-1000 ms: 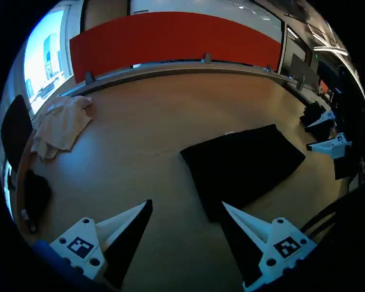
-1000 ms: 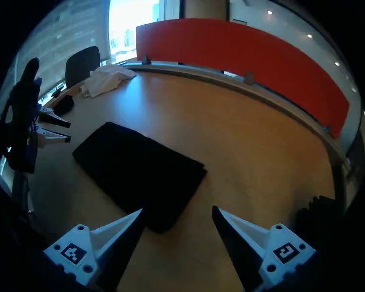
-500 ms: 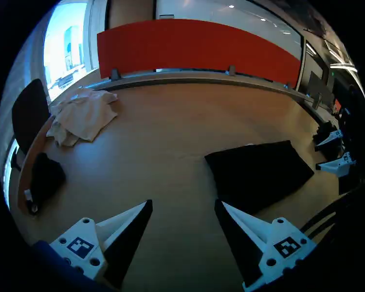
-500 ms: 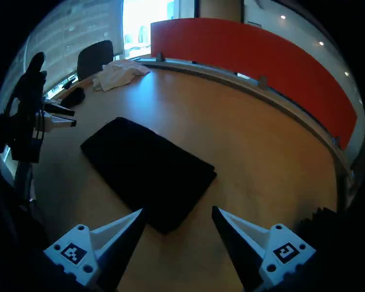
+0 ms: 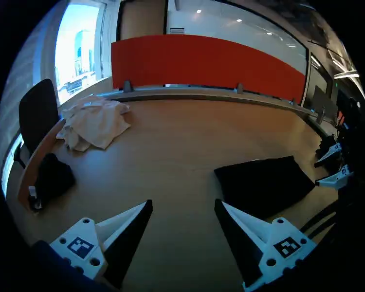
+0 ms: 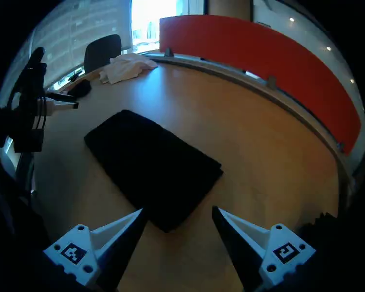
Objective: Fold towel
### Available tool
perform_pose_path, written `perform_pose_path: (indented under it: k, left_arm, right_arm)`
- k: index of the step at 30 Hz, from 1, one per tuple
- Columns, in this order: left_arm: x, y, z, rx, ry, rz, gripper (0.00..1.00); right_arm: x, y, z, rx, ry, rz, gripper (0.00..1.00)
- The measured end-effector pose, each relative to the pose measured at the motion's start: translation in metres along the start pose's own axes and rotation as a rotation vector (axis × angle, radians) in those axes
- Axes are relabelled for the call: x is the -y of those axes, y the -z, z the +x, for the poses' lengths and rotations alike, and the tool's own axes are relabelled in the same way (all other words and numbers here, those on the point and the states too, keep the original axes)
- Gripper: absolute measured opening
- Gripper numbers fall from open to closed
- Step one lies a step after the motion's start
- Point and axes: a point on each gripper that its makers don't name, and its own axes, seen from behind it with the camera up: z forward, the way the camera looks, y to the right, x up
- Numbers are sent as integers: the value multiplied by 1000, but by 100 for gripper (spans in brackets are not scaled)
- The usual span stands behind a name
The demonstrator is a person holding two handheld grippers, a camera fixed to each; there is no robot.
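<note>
A black towel (image 6: 151,168) lies flat on the wooden table as a folded rectangle; the left gripper view has the same towel (image 5: 265,185) at its right. My right gripper (image 6: 178,214) hangs open just above the towel's near edge, nothing between its fingers. My left gripper (image 5: 183,207) is open too, over bare table left of the towel. The left gripper (image 6: 61,101) appears far off at the left of the right gripper view, and the right gripper (image 5: 334,165) sits at the right edge of the left gripper view.
A crumpled white cloth (image 5: 97,124) lies at the table's far left corner, near a dark chair (image 5: 36,114). A small black item (image 5: 53,177) rests at the table's left edge. A red divider panel (image 5: 207,63) runs along the far side.
Both grippers have pulled back and swung: the towel slid right in the left gripper view, and the white cloth moved toward centre. Both stayed open.
</note>
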Motion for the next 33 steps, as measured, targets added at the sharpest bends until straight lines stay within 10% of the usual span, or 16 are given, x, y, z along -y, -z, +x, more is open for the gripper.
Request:
perform_pose_path:
  k: [13, 33]
  left_arm:
    - [8, 9, 3, -53, -9, 17, 94]
    - [20, 17, -5, -44, -28, 30, 94]
  right_arm:
    - [9, -9, -21, 50, 76, 50, 95]
    - [18, -10, -26, 75, 64, 92, 37]
